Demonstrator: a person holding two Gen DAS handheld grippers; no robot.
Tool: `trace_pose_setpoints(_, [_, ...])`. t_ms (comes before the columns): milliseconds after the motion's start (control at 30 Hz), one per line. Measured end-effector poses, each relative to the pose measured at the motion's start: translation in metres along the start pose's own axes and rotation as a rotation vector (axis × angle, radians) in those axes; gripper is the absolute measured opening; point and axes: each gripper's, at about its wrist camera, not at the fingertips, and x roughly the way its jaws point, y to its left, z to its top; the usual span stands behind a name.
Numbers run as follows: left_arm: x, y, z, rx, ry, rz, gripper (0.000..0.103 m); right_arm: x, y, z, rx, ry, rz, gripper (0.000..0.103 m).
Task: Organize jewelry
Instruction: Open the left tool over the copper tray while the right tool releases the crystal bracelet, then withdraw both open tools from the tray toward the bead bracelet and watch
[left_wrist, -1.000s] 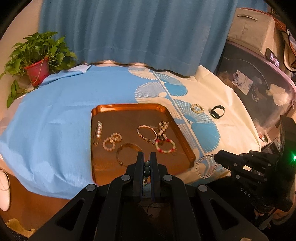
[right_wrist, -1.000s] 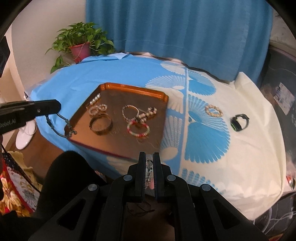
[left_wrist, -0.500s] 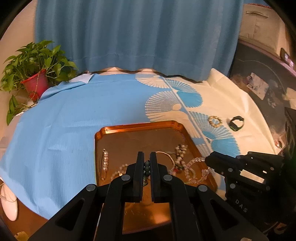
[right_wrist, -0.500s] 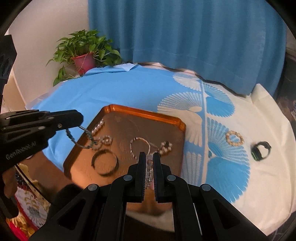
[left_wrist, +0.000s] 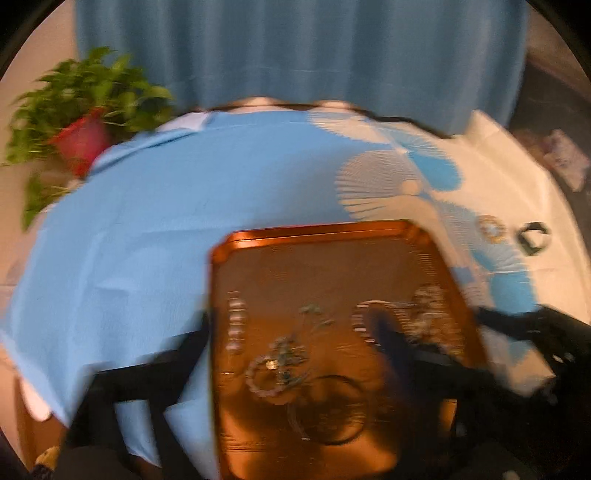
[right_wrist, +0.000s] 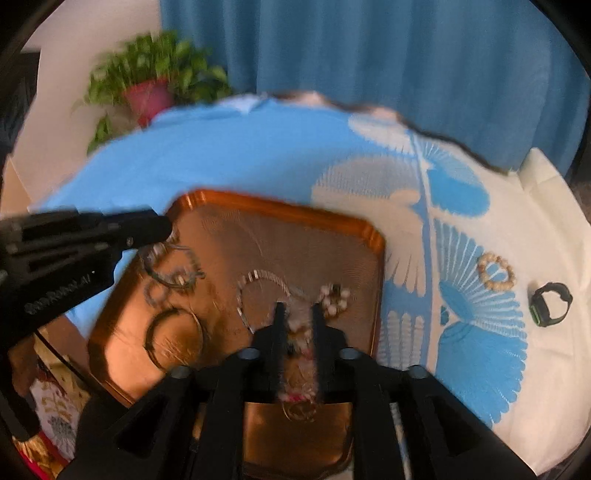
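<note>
A copper tray (right_wrist: 332, 221) (left_wrist: 317, 229) holds several bracelets. My right gripper (right_wrist: 297, 314) has its jaws parted over the tray's near middle, with a pale bead bracelet (right_wrist: 301, 325) between them. My left gripper (right_wrist: 162, 230) appears in the right wrist view at the tray's left edge, with a dark bead chain (right_wrist: 173, 273) hanging under its tip onto the tray. The left wrist view is heavily blurred; its own fingers smear at wide spacing. A beige bead bracelet (right_wrist: 496, 272) and a black watch (right_wrist: 551, 303) lie on the cloth to the right.
A blue and cream tablecloth (right_wrist: 258, 147) covers the table. A potted plant (right_wrist: 147, 92) stands at the back left. A blue curtain (right_wrist: 369, 55) hangs behind.
Both grippers moved forward and down over the tray. The right jaws have parted around the pale bracelet. The left gripper's chain has come down onto the tray's left side.
</note>
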Motion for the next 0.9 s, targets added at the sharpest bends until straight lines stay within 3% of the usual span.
trace_pose_setpoints(67, [-0.005,-0.001,-0.007,0.015,-0.041,0.046,0.102,0.005,0.001,-0.007,-0.006,0.01,-0.025,0.077])
trace_pose_setpoints(267, [-0.017,-0.012,-0.028,0.095,0.004,0.076,0.102,-0.007,0.001,-0.028,-0.015,0.019,-0.049,0.077])
trace_pose_setpoints(900, [-0.117,-0.04,-0.095,0.095,-0.042,0.047,0.102,-0.128,0.004,-0.1,0.041,-0.075,-0.1,0.079])
